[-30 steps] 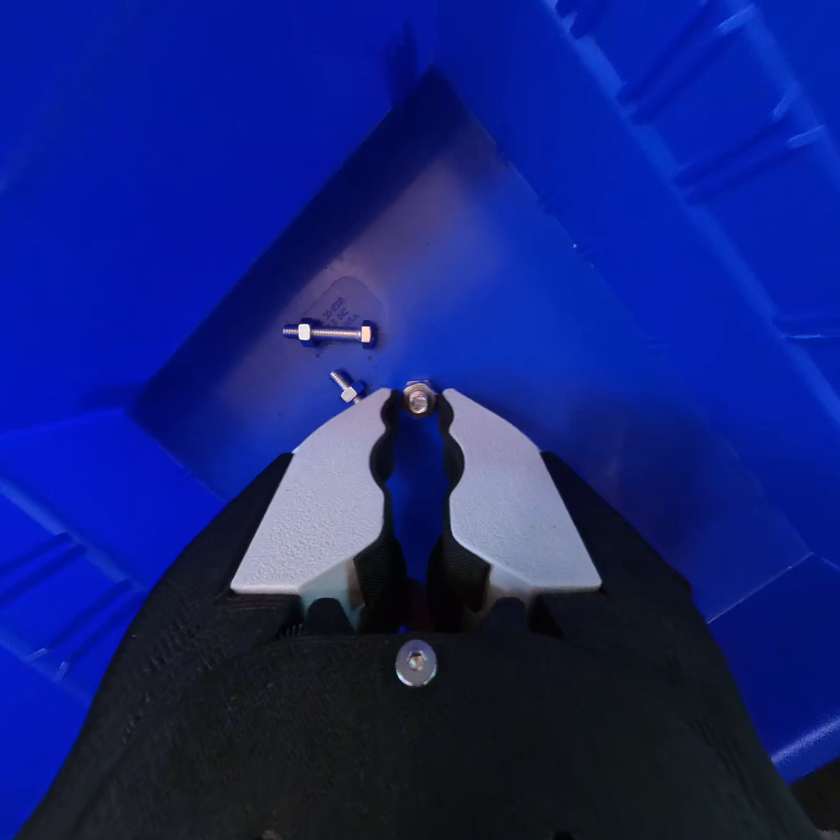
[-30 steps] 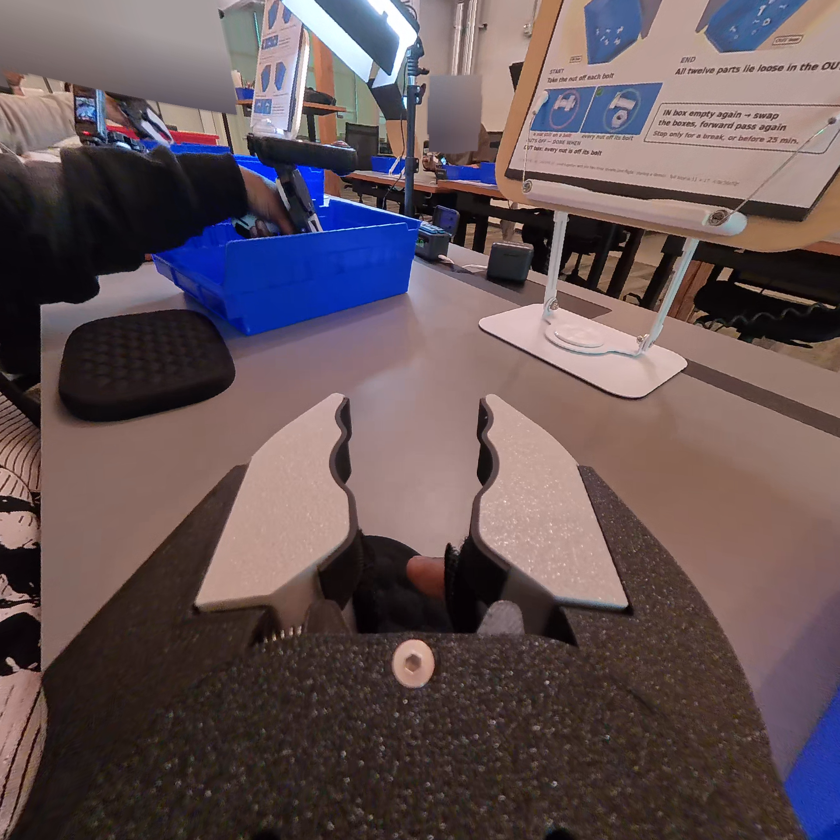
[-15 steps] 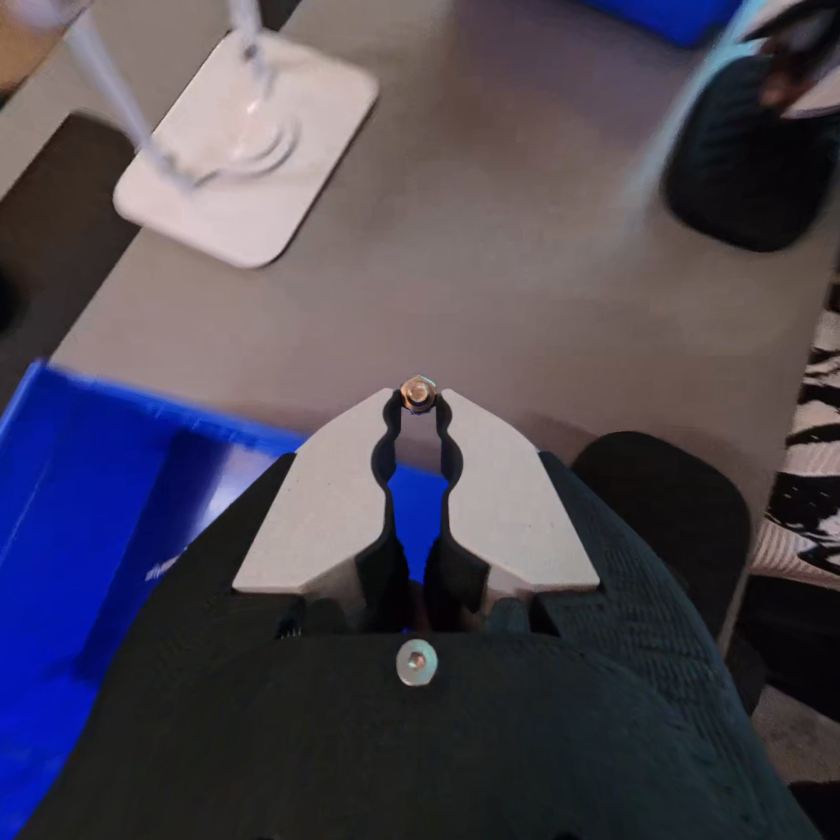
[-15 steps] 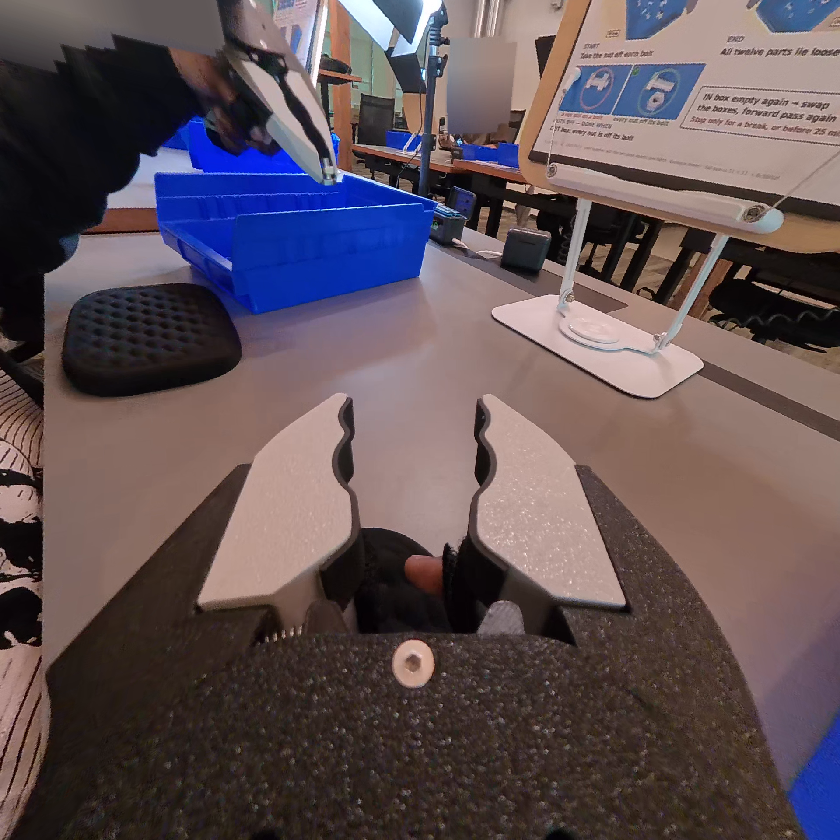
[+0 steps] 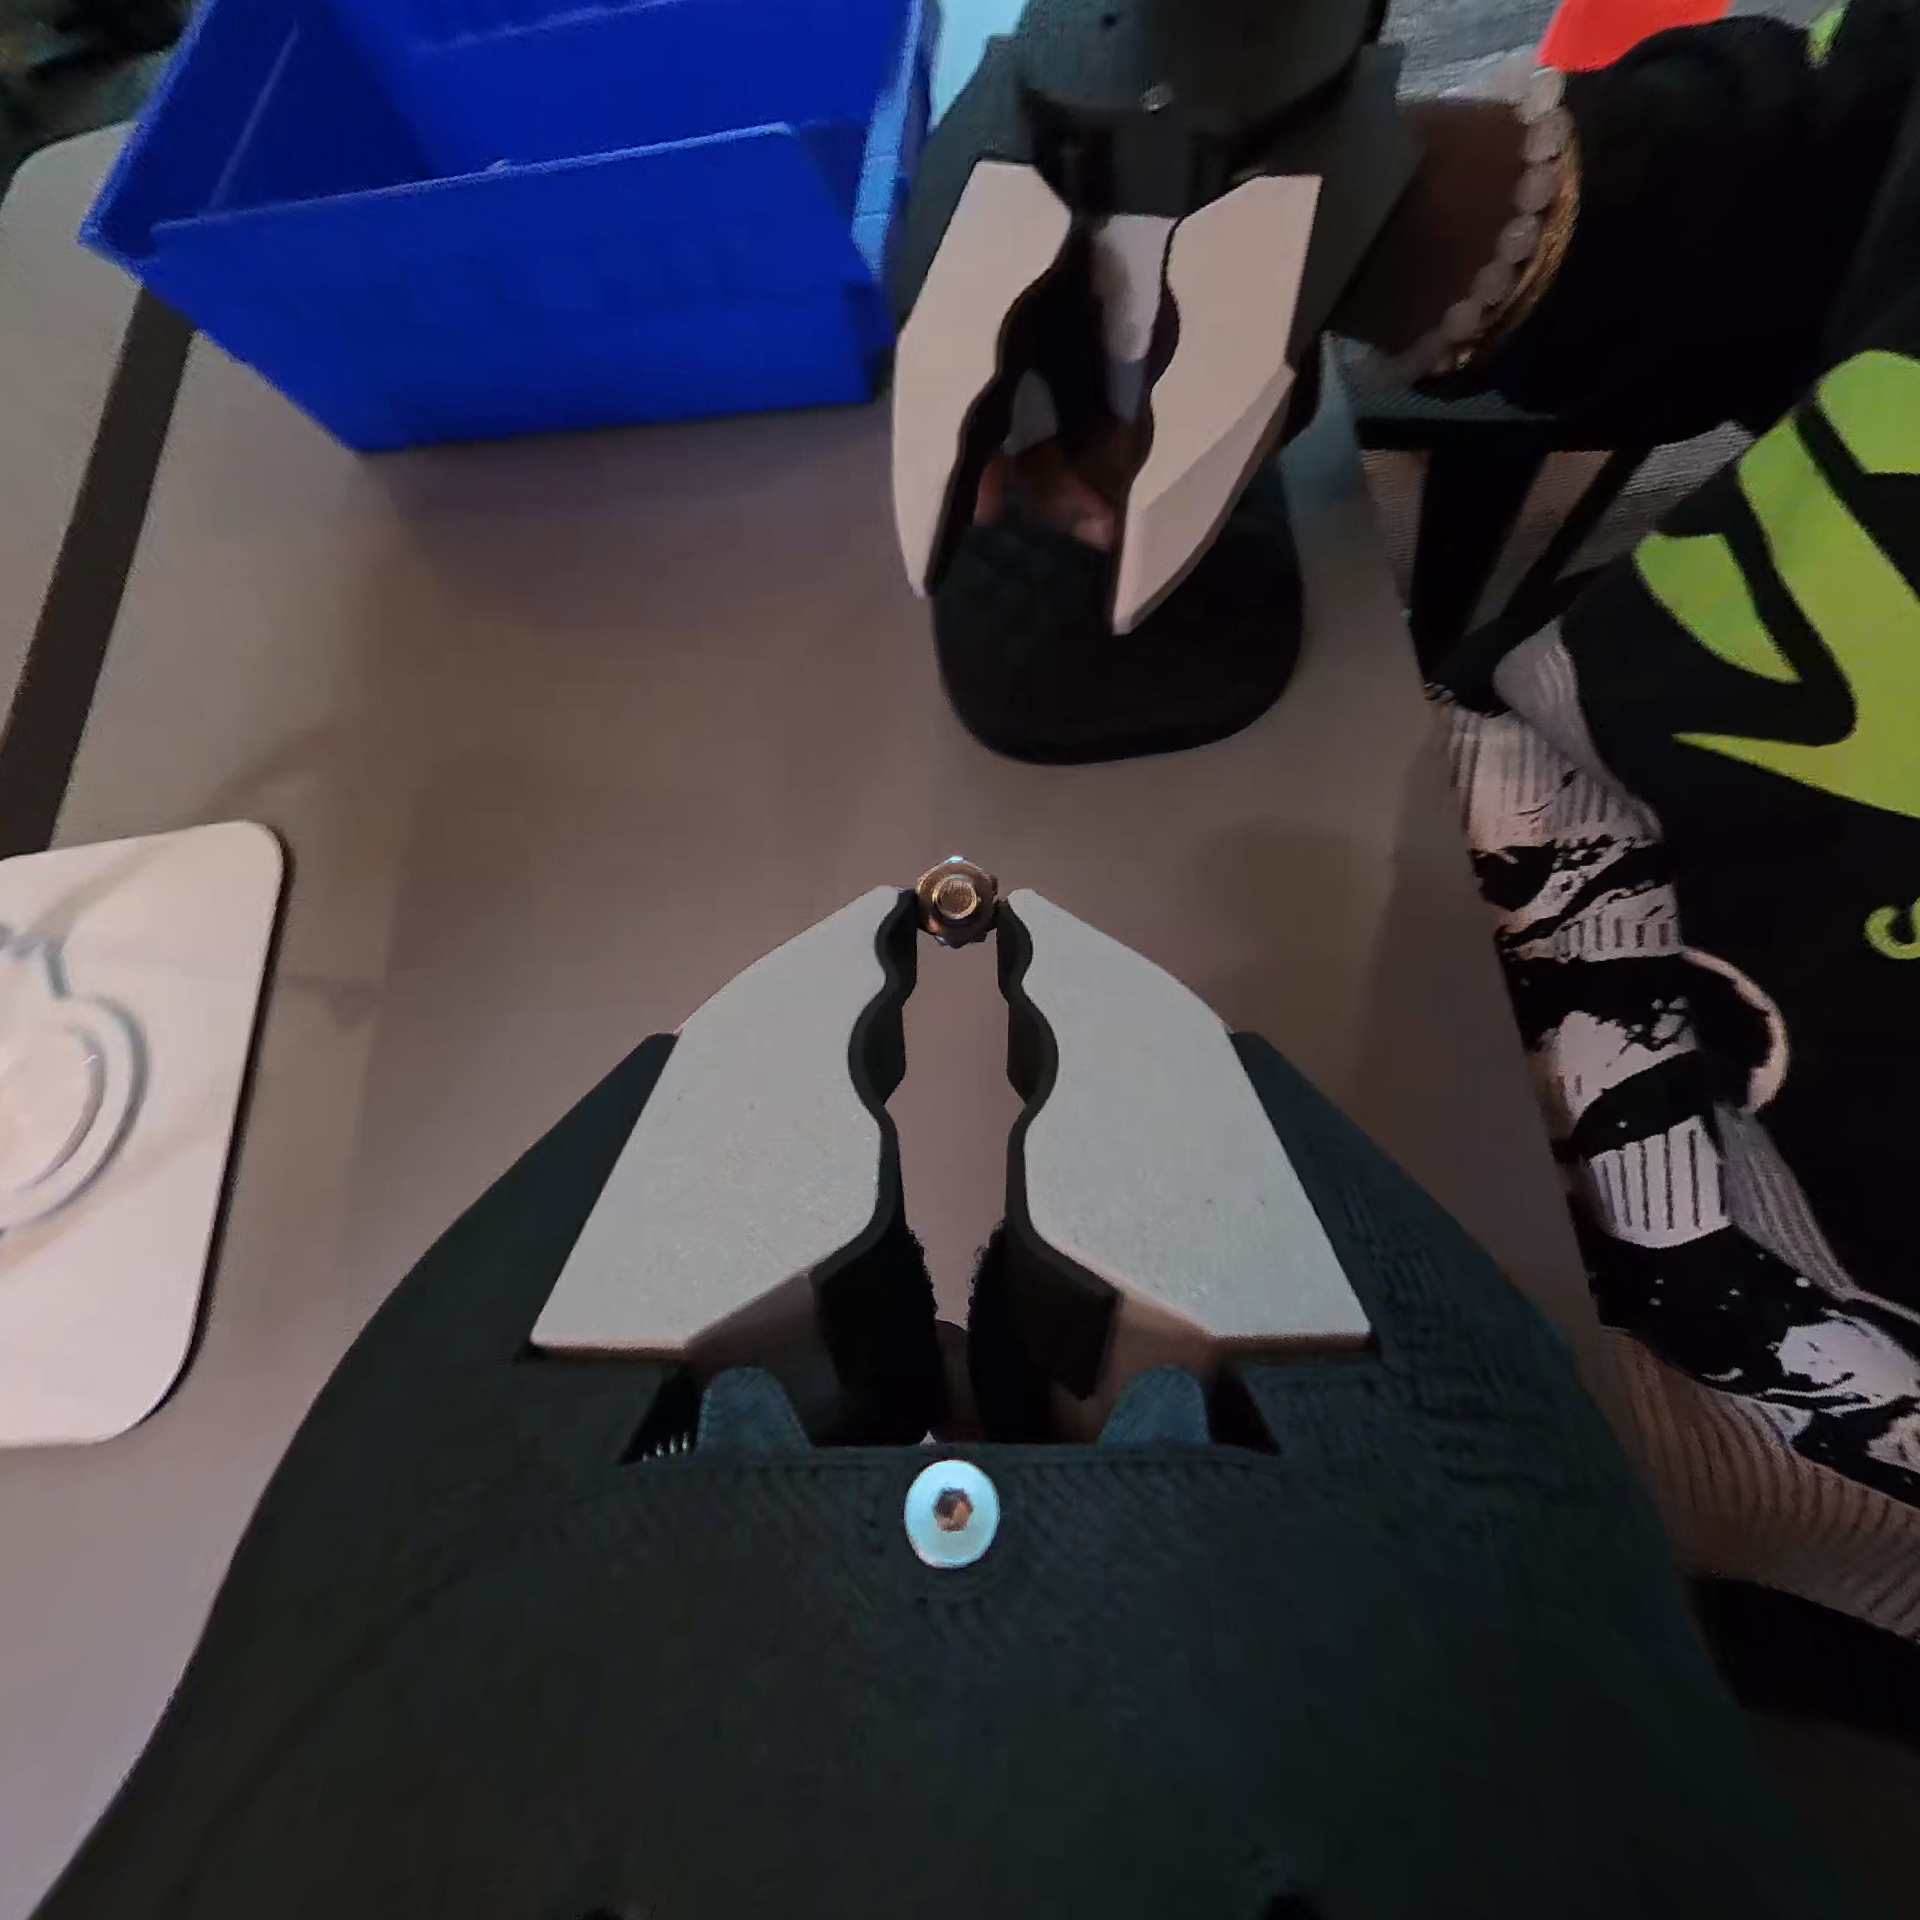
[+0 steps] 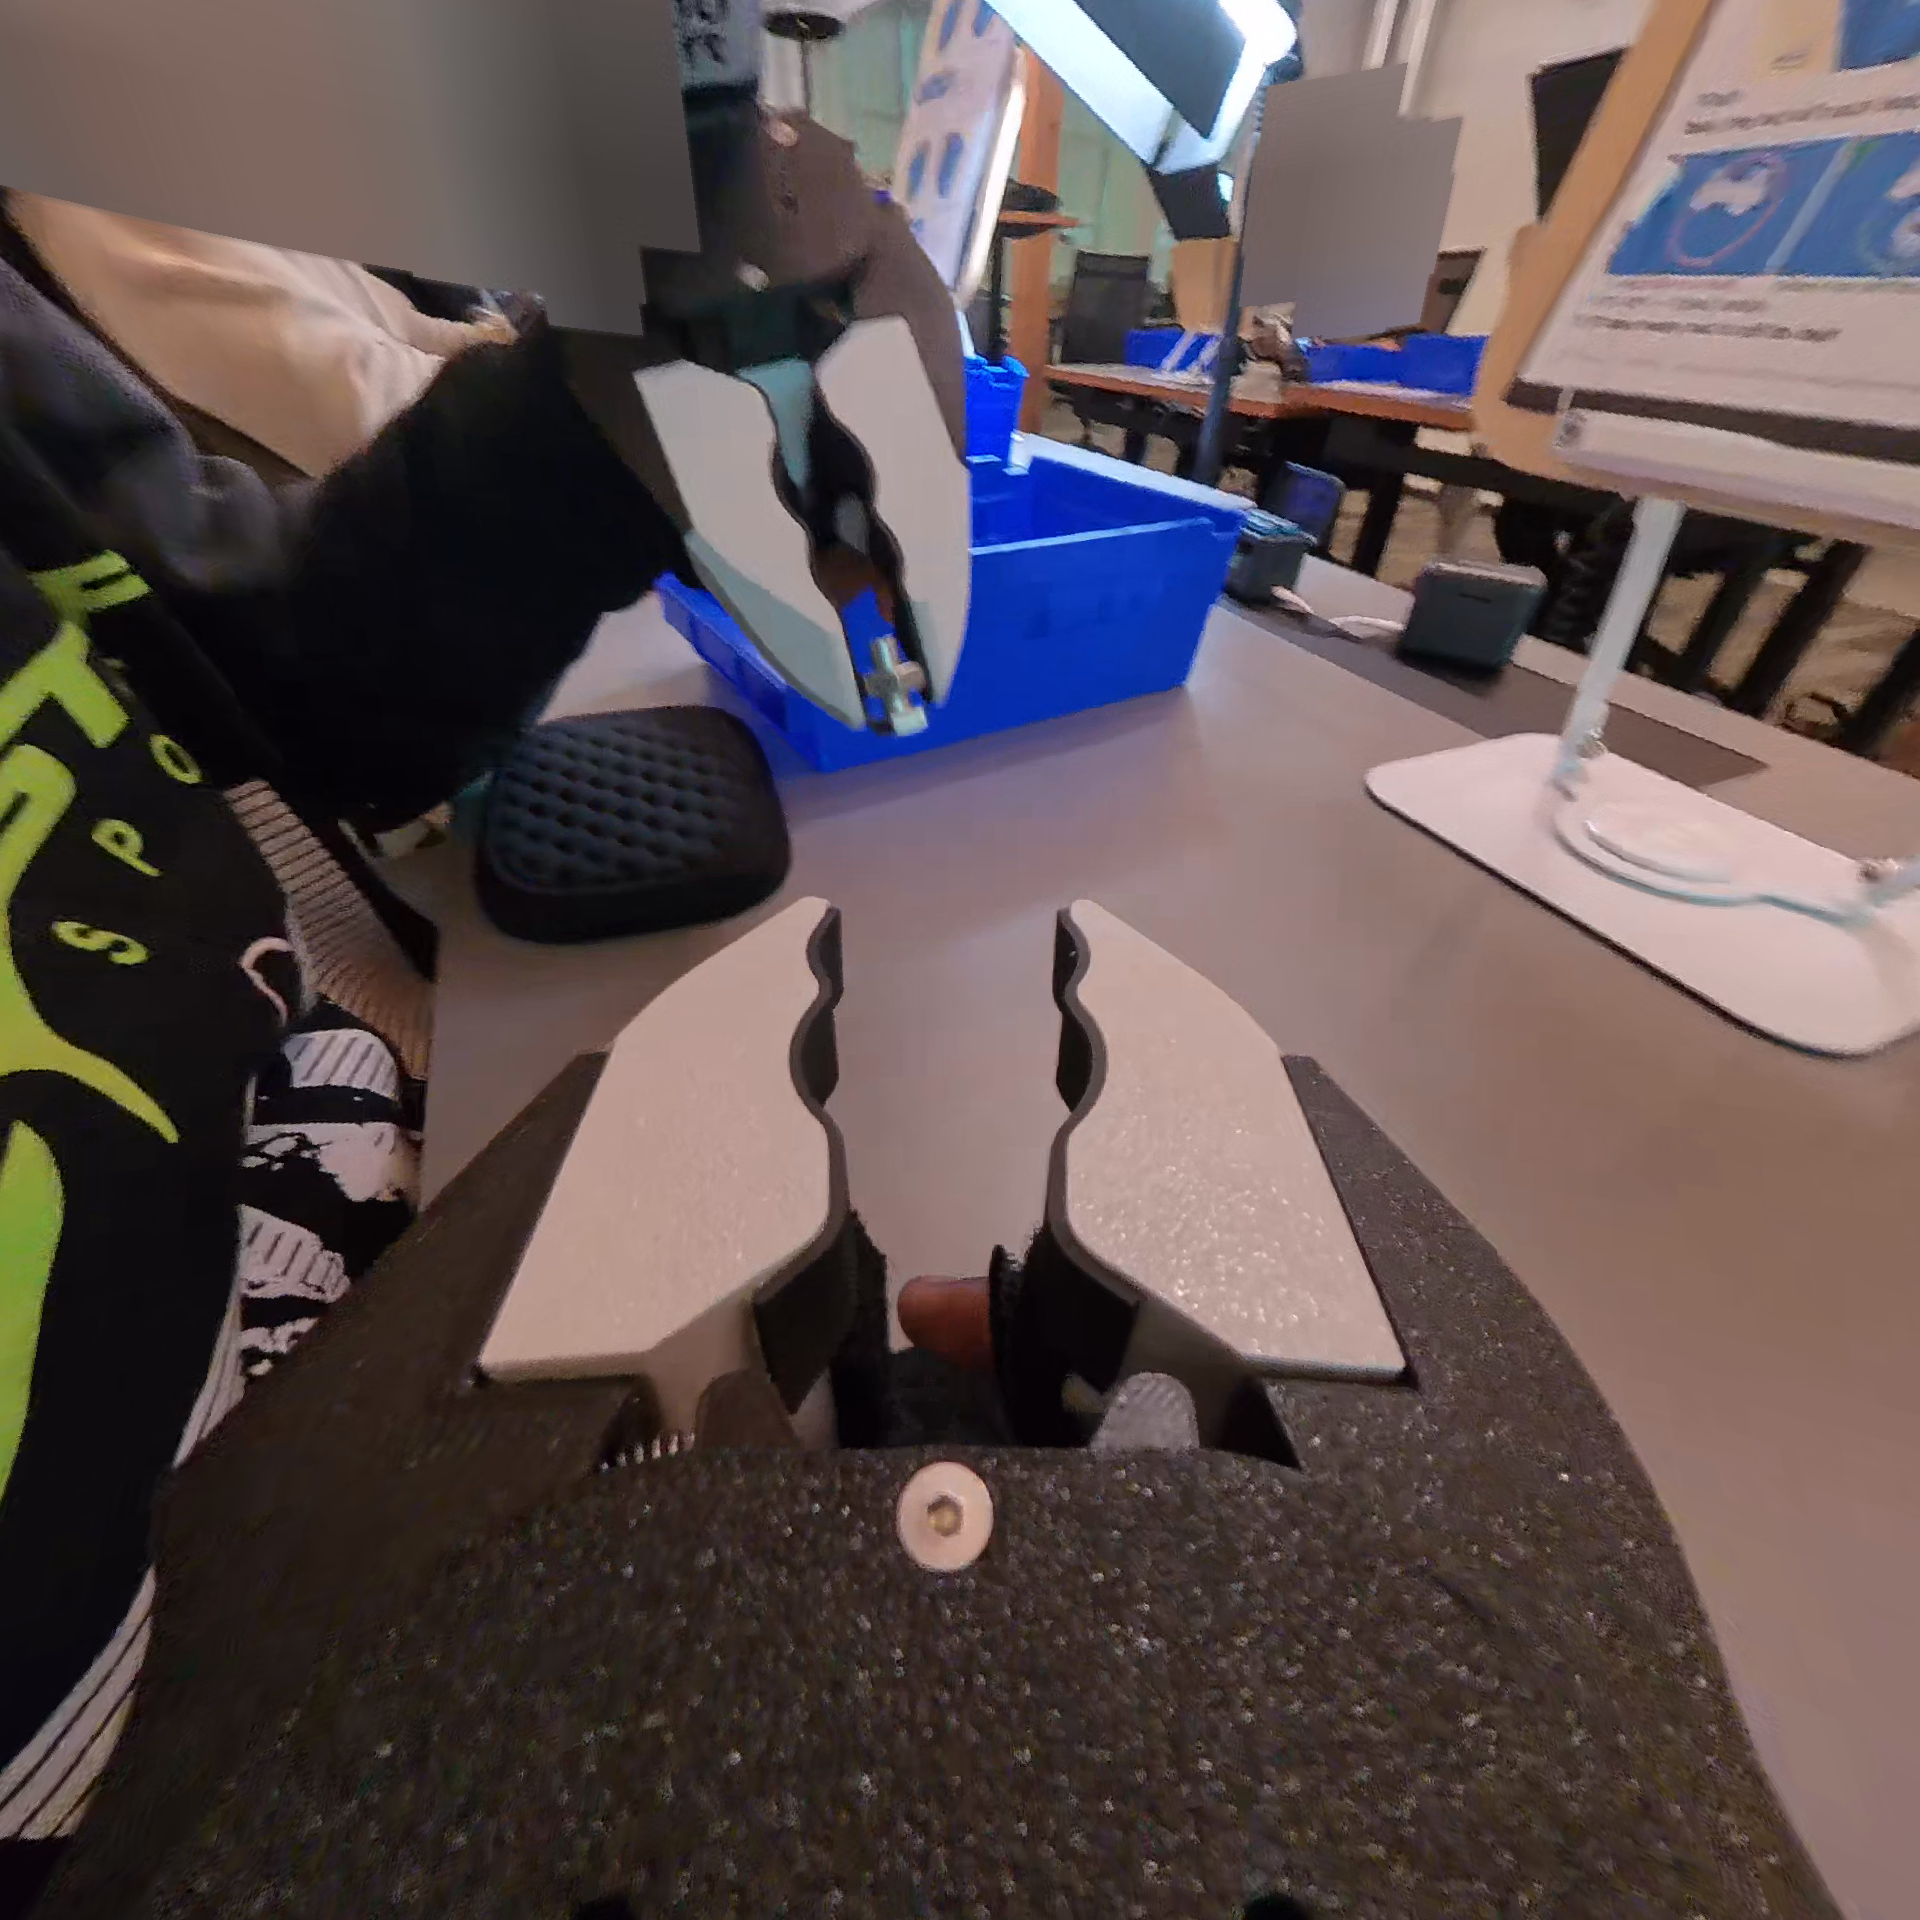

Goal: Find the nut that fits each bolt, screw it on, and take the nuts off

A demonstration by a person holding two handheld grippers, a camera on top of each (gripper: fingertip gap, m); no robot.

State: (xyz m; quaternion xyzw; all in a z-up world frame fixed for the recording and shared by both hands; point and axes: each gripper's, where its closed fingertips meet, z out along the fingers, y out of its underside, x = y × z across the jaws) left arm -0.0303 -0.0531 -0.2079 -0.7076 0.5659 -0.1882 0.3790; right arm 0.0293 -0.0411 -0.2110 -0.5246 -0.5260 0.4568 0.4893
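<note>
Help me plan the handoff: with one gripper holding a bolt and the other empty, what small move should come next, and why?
Probably bring the right gripper up to the bolt and close on its nut. The left gripper pinches the bolt above the table, while the right one's jaws stand open and empty, facing it.

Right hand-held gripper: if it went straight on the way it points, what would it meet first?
Probably the bare grey table: the open right hand-held gripper points low along it, between the black pad and white stand base. Depth is unclear.

Silver nutted bolt (image 5: 957,902) pinched at fingertips
</note>
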